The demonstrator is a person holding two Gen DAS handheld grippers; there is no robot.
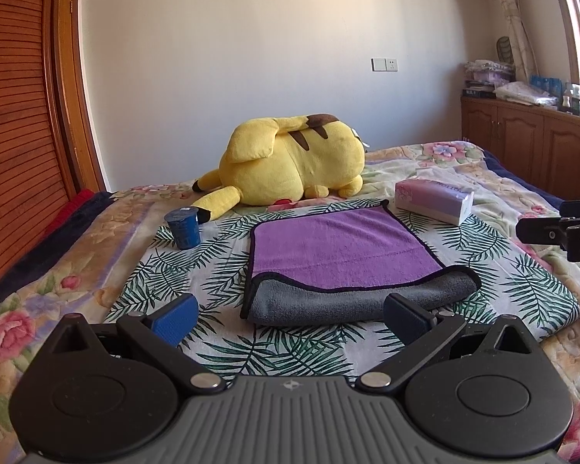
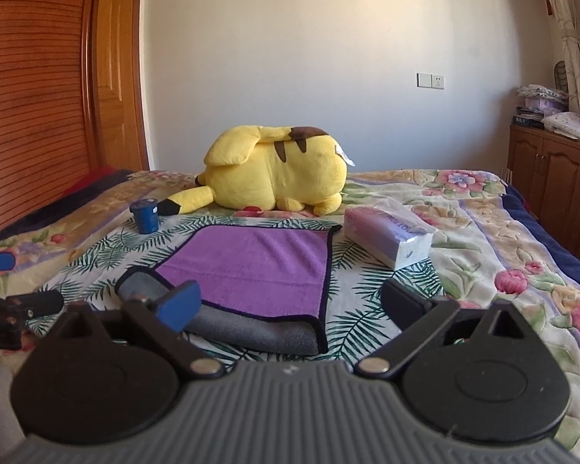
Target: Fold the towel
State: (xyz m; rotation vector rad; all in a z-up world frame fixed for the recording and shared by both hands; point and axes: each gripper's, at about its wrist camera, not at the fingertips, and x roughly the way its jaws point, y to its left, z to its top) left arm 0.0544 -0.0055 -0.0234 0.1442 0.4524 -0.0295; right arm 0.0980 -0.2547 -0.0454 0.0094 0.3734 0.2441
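Note:
A towel [image 1: 340, 247], purple on top with a grey underside and black edging, lies folded on a leaf-print cloth [image 1: 220, 270] on the bed. Its grey folded edge faces me. It also shows in the right wrist view [image 2: 251, 270]. My left gripper [image 1: 290, 315] is open and empty, just in front of the grey fold. My right gripper [image 2: 290, 303] is open and empty, near the towel's front right corner. The right gripper also shows at the right edge of the left wrist view [image 1: 560, 228]; the left gripper shows at the left edge of the right wrist view [image 2: 7, 301].
A yellow plush toy [image 1: 290, 162] lies behind the towel. A blue cup [image 1: 183, 226] stands at the left, a tissue pack [image 1: 433, 199] at the right. A floral bedspread [image 1: 38, 309] covers the bed. A wooden wardrobe [image 1: 15, 116] stands left, low cabinets [image 1: 529, 143] right.

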